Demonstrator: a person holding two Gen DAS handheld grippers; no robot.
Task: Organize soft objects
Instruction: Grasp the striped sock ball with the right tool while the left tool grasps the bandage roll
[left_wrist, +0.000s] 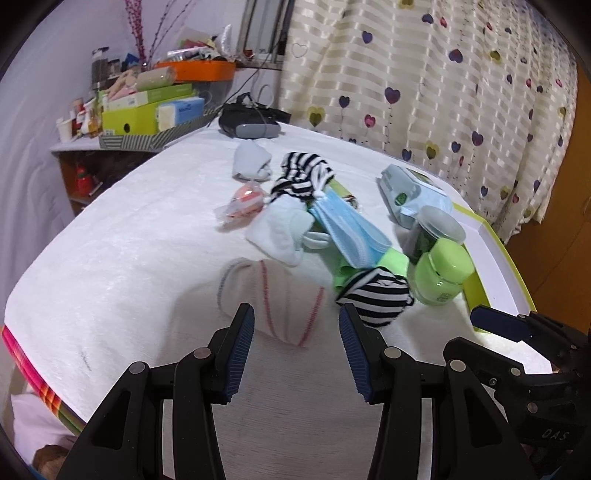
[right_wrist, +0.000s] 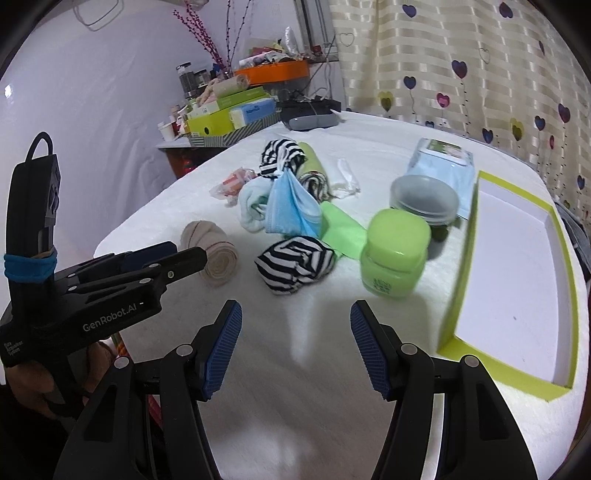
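On the white towel-covered bed (left_wrist: 122, 266) lies a heap of soft things. A cream rolled sock with red lines (left_wrist: 273, 299) sits just ahead of my left gripper (left_wrist: 297, 325), which is open and empty. To its right is a black-and-white striped sock ball (left_wrist: 376, 295). Behind them lie blue face masks (left_wrist: 347, 229), a white sock (left_wrist: 280, 229) and a green cloth (left_wrist: 395, 262). My right gripper (right_wrist: 295, 314) is open above bare towel, a short way short of the striped sock ball (right_wrist: 295, 266). The left gripper (right_wrist: 177, 254) shows beside the cream sock (right_wrist: 214, 254).
A green-rimmed white tray (right_wrist: 461, 266) lies on the right. A green jar (right_wrist: 395, 254) and a dark jar with a grey lid (right_wrist: 424, 199) stand beside it, a wipes packet (right_wrist: 439, 162) behind. A cluttered shelf (right_wrist: 229, 110) is at the far left, a curtain behind.
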